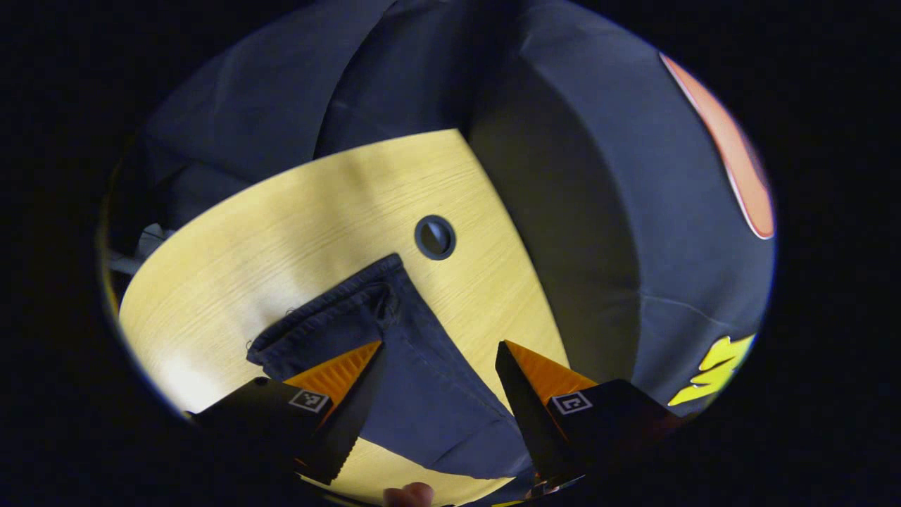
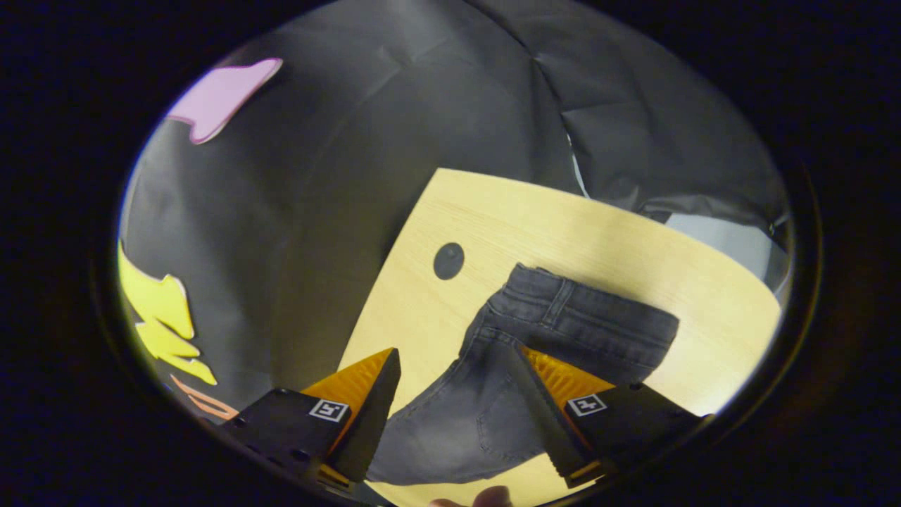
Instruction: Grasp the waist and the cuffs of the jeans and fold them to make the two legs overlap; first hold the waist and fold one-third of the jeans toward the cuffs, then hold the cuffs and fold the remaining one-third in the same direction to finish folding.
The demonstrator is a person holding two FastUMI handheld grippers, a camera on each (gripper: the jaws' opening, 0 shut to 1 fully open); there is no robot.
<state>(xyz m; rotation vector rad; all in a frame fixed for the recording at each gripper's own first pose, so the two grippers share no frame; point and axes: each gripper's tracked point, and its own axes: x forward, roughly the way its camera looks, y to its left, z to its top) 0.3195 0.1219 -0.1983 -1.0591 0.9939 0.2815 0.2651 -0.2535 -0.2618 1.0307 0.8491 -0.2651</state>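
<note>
Left gripper (image 1: 440, 355): jaws released, the two fingers set wide apart, nothing pressed between them; it hangs above the tabletop, looking down along the fingers.
Jeans, left gripper view: the jeans (image 1: 415, 380) lie flat on the tabletop, running up through the gap between the jaws; the cuff end (image 1: 331, 320) lies just ahead of the fingertips and toward the left finger, the hem a little rumpled and frayed.
Right gripper (image 2: 457, 359): jaws released, fingers spread, gripping nothing; it too hangs above the cloth.
Jeans, right gripper view: the jeans (image 2: 486, 415) fill the gap between the jaws; the waist (image 2: 584, 310), with waistband and belt loop, lies ahead of the tips and beyond the right finger, whose tip overlaps the denim in the picture; whether it touches cannot be told. A back pocket seam shows between the jaws.
Tabletop (image 1: 295, 232): pale wood grain, its bare part ahead of both pairs of jaws.
Cable hole (image 1: 435, 237): round, dark-rimmed, set in the tabletop just past the cuff end, ahead of the gap; in the right gripper view it sits ahead of the left finger, beside the waist.
Fingertip (image 1: 408, 495): a person's fingertip at the bottom edge, behind the jaws.
</note>
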